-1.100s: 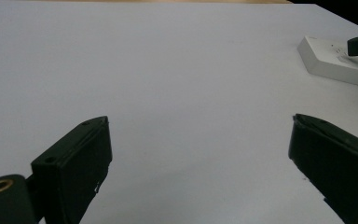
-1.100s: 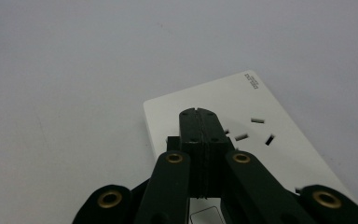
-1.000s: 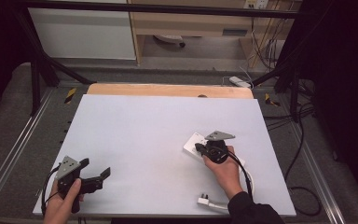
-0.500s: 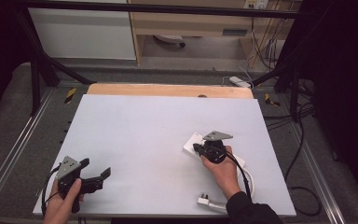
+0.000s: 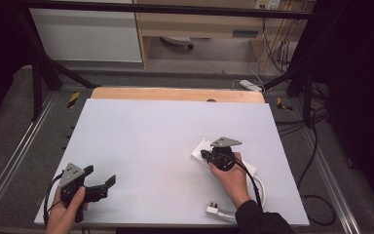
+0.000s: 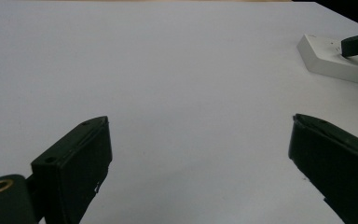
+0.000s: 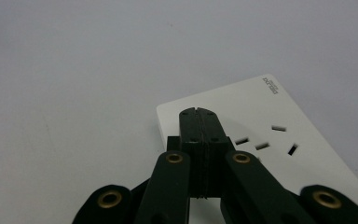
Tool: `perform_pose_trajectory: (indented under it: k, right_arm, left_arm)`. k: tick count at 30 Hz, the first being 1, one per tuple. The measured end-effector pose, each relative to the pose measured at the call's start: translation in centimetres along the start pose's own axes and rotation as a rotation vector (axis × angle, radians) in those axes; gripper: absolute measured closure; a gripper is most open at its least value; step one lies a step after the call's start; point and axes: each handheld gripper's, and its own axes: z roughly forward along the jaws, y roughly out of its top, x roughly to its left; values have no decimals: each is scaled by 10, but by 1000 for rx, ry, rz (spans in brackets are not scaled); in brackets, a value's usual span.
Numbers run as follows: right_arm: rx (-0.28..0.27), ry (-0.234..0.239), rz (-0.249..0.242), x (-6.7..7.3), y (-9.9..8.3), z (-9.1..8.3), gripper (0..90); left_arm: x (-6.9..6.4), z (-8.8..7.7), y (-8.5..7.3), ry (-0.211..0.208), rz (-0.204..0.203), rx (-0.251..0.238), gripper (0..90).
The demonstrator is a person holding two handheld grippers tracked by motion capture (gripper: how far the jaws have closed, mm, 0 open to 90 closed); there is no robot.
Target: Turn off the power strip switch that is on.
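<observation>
Here a white power strip (image 5: 202,150) lies on the pale grey counter (image 5: 165,131), right of centre, its near part under the right claw (image 5: 205,156) and the hand (image 5: 231,178) that holds it. In the right gripper view the right claw (image 7: 199,112) has its two black jaws pressed flat together with nothing between them, their tips over the power strip's (image 7: 261,121) top face close to one end, just beside a group of socket slots (image 7: 261,140); whether the tips touch the plastic I cannot tell. A white cable (image 5: 259,185) curves from under that hand toward the near edge, where a white plug (image 5: 215,211) lies on the counter. The left claw (image 5: 100,176) sits well apart, near the counter's front left corner, held in the left hand (image 5: 65,214). In the left gripper view its jaws stand wide apart over bare counter (image 6: 177,70), gripping nothing, with the power strip (image 6: 326,58) far off at the upper right.
</observation>
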Motion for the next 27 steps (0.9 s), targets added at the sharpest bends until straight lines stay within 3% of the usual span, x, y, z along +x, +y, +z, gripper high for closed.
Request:
perform_pose_trajectory:
  k: [27]
  right_arm:
    - [-19, 7, 7, 2, -4, 4, 900]
  left_arm:
    - [0, 1, 0, 2, 9, 9, 61]
